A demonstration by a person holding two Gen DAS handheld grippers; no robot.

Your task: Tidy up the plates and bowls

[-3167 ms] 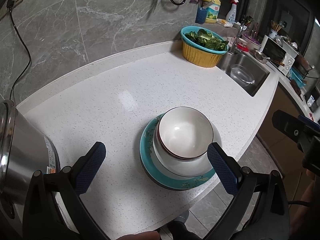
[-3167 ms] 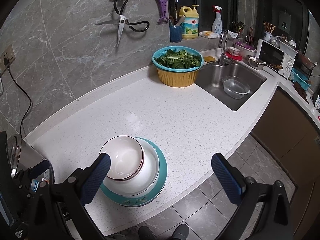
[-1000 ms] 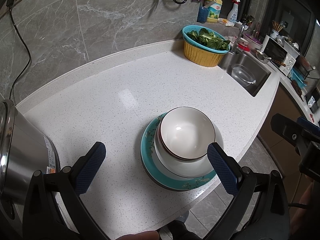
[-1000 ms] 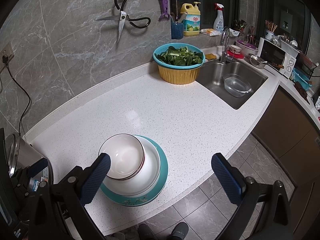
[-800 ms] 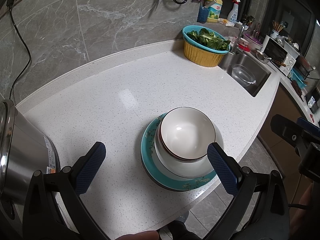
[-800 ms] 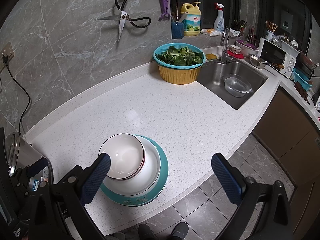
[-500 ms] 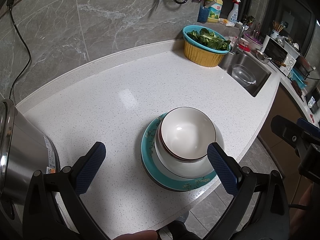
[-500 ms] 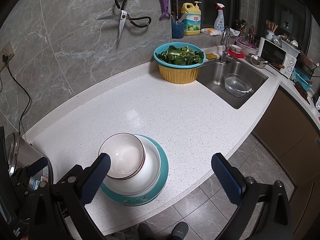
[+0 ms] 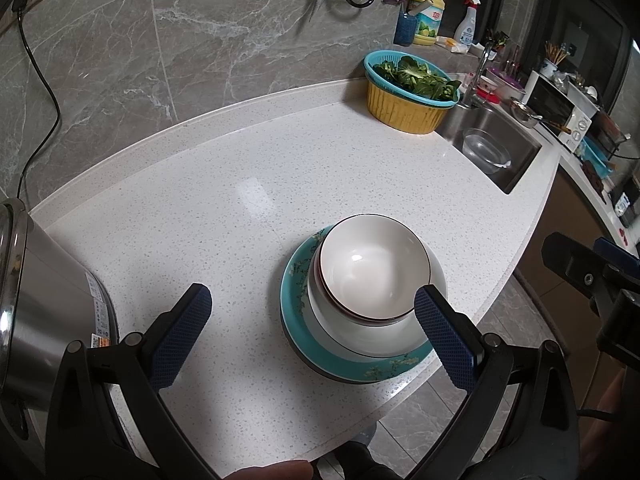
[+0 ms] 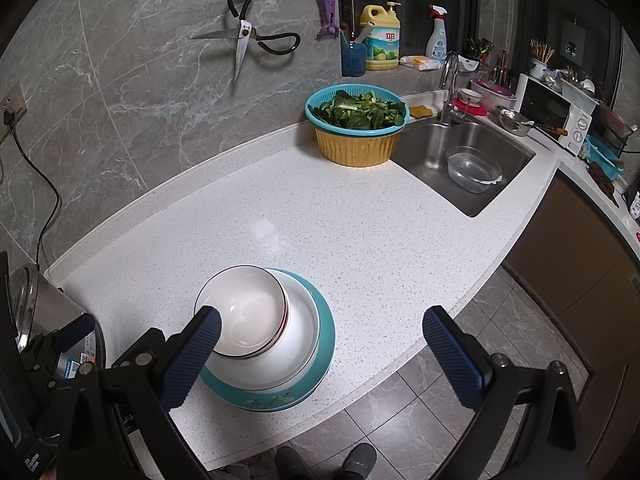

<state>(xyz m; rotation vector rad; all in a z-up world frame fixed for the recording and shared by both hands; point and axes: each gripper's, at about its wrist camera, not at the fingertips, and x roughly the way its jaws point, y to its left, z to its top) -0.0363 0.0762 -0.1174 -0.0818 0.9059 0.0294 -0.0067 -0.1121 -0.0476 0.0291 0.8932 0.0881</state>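
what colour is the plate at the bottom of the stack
The bottom plate is teal with a pale blossom-branch pattern along its rim, clearest in the left wrist view.

**Readable text: one bottle label**

Upper centre of the right wrist view: the yellow detergent bottle [image 10: 380,44] against the wall carries a red patch with the white characters "立白". In the left wrist view its label is too small to read. At lower left, the sticker [image 9: 100,330] on the steel cooker [image 9: 36,320] shows print too fine to make out.
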